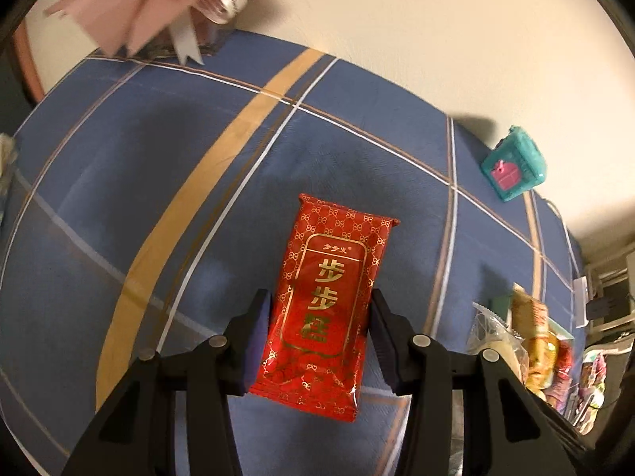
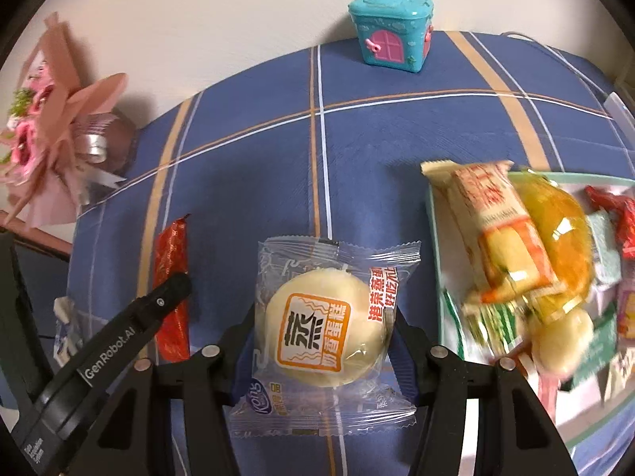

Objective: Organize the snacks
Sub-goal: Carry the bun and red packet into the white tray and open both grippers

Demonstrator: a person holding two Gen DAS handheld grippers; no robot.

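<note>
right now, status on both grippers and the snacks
Left gripper shut on red packet. Right gripper shut on steamed cake pack. Snack tray piled high beside it. Nothing blocking.

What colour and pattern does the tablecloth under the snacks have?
The tablecloth is blue with a plaid of tan bands and thin white lines, clearest in the right wrist view.

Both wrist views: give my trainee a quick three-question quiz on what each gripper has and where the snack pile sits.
1. True or false: the left gripper is shut on the red packet.
2. The right gripper holds: A) an orange jelly cup, B) the clear-wrapped steamed cake, C) the teal toy house.
3. Fill in: in the right wrist view, the tray of piled snacks lies to the ____ of the held cake.

Key: 1 true; 2 B; 3 right.
</note>
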